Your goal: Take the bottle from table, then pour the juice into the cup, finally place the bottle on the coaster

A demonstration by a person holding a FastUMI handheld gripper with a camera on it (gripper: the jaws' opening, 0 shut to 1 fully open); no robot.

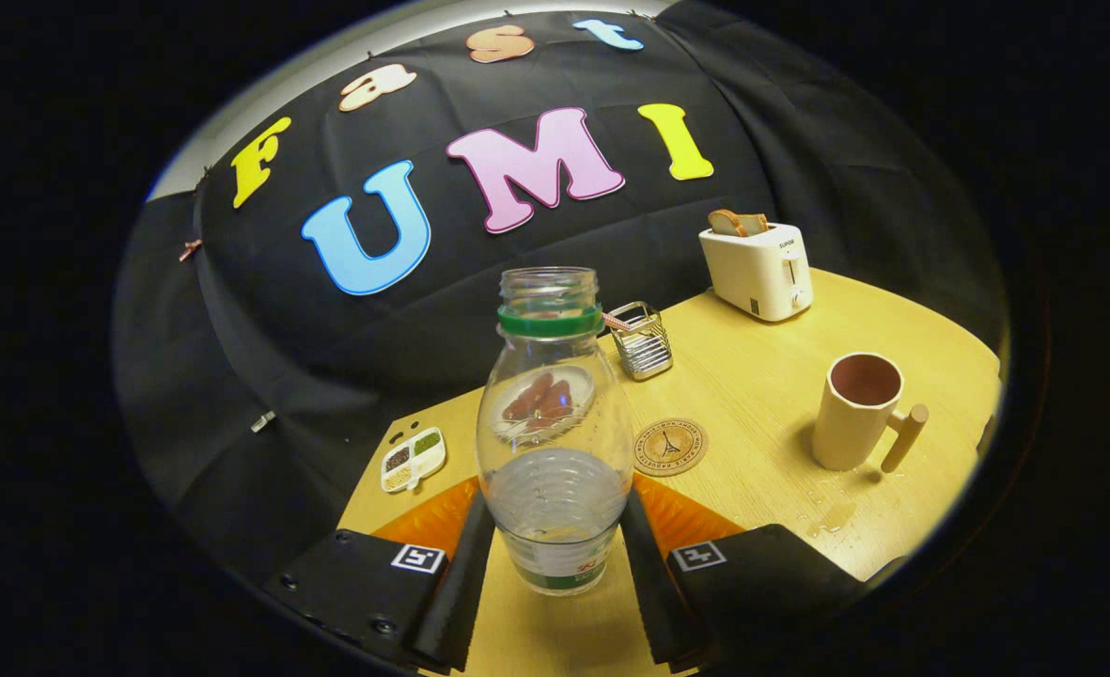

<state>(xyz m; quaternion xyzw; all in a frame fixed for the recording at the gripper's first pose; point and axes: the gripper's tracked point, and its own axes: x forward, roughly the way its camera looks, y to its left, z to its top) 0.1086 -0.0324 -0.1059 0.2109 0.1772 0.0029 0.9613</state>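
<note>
While both fingers press its lower sides, the gripper (555,564) clamps the uncapped bottle (555,432) upright. Beyond the bottle, the coaster (670,447) lies on the wooden table (752,376); the cup (857,412) stands farther right, the toaster (758,270) behind it.

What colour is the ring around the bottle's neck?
Green, on the clear plastic bottle held between the tongs, in the gripper view.

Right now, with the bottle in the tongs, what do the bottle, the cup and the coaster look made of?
The bottle, held between both fingers of the tongs, looks like clear, glossy thin plastic: see-through, ribbed lower wall. The cup seems matte cream ceramic or plastic, its handle apparently wood. The coaster looks like cork or light wood, with a dark printed design.
</note>
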